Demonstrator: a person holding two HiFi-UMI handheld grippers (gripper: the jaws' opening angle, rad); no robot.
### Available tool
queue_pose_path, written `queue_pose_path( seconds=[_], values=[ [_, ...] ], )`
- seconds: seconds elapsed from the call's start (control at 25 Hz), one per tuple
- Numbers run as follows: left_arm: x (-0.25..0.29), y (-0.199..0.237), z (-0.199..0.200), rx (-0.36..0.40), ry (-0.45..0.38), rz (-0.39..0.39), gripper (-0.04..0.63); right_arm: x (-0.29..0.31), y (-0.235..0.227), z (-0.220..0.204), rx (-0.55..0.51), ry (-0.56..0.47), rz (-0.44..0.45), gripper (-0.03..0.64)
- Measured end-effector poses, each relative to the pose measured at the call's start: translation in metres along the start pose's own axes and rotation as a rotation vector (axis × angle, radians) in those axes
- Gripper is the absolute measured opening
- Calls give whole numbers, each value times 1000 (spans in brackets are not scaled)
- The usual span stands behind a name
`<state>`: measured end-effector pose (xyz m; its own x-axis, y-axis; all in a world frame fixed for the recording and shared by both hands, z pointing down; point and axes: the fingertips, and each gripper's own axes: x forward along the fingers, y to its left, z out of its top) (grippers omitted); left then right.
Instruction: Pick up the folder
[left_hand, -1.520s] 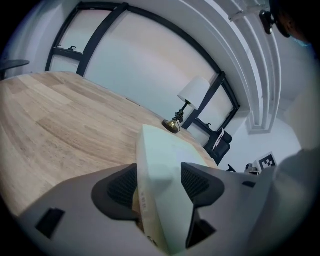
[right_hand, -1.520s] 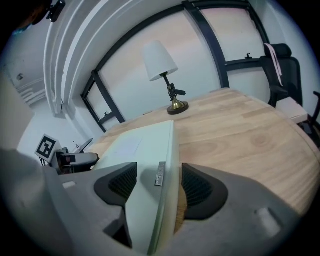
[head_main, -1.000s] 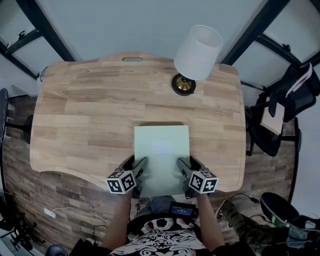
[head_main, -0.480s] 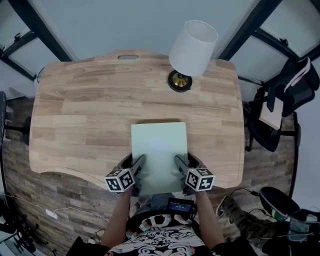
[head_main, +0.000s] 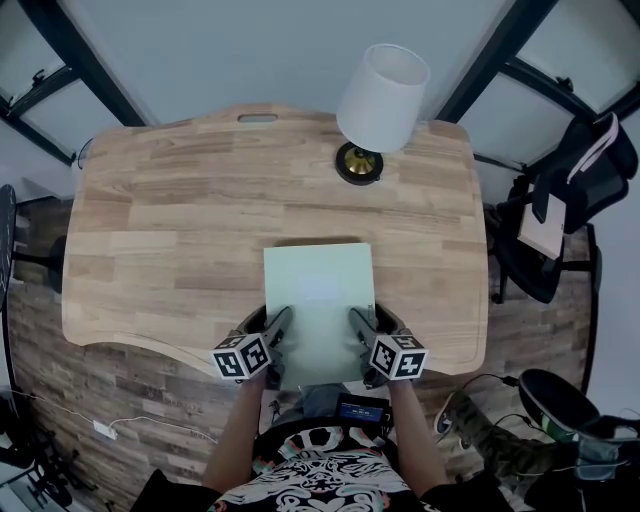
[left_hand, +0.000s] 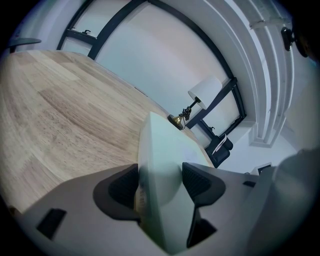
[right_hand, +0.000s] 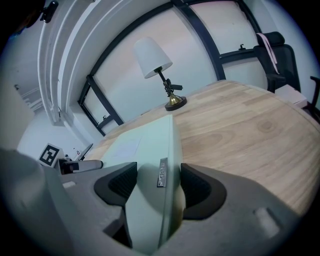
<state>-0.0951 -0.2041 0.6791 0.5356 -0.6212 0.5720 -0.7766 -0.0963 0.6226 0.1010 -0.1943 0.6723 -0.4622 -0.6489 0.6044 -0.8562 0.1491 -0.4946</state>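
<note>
The left gripper (head_main: 272, 338) and right gripper (head_main: 362, 335) hold their fingers (left_hand: 120, 187) clenched on opposite side edges of the pale green rectangular folder (head_main: 320, 290), which overhangs the near edge of the light wooden tabletop (head_main: 170, 230). Uneven lifting could twist the thin folder loose.

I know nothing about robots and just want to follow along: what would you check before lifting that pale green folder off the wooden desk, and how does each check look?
1. Left gripper shut on the folder's left edge: ok.
2. Right gripper shut on its right edge: ok.
3. Both grips level with each other, at the folder's near end: ok.
4. Nothing lying on top of the folder: ok.
5. Lamp standing apart from the folder's far edge: ok.
6. Folder already raised off the table: cannot tell.
</note>
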Motion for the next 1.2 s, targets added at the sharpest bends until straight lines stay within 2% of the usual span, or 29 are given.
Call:
queue_pose_path(
  seconds=[0.28,0.44,0.64,1.2],
  values=[
    [2,0,7,7,-6,18,275,2,2,3,19,-4,-13,261],
    [-1,0,0,-24,10,25,275,-5,5,1,18,-10,-31,258],
    [-2,-6,18,-16,-22,27,275,-5,10,19,-23,-35,-45,258],
    [-22,-19,34,13,-78,15,275,-19,28,34,-56,-93,-25,256]
  ],
)
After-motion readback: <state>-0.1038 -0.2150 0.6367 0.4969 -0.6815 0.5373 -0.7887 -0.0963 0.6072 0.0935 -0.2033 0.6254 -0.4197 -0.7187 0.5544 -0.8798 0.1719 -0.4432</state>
